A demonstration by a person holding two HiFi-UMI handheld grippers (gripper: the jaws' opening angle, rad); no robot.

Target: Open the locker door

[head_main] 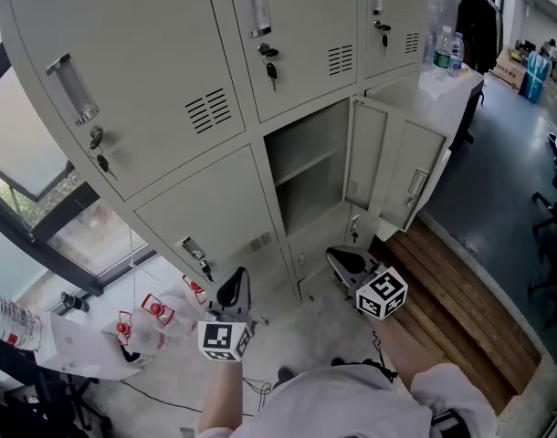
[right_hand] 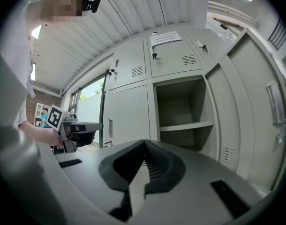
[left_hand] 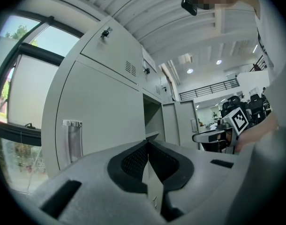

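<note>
The grey locker bank fills the head view. Its lower middle compartment (head_main: 306,176) stands open, with its door (head_main: 393,172) swung out to the right. My left gripper (head_main: 235,283) is low in front of the closed lower left locker (head_main: 215,217), shut and empty. My right gripper (head_main: 341,257) hangs below the open compartment, also shut on nothing. In the left gripper view the jaws (left_hand: 146,143) meet, and the open compartment (left_hand: 151,121) lies ahead to the right. The right gripper view shows closed jaws (right_hand: 144,142) facing the shelf (right_hand: 185,125) and the open door (right_hand: 255,111).
Keys hang in the upper locker doors (head_main: 271,67). Water bottles (head_main: 447,51) stand on a low cabinet at the right. Red and white items (head_main: 155,310) lie on the floor at the left. A wooden platform (head_main: 461,290) runs along the right, with office chairs (head_main: 552,245) beyond.
</note>
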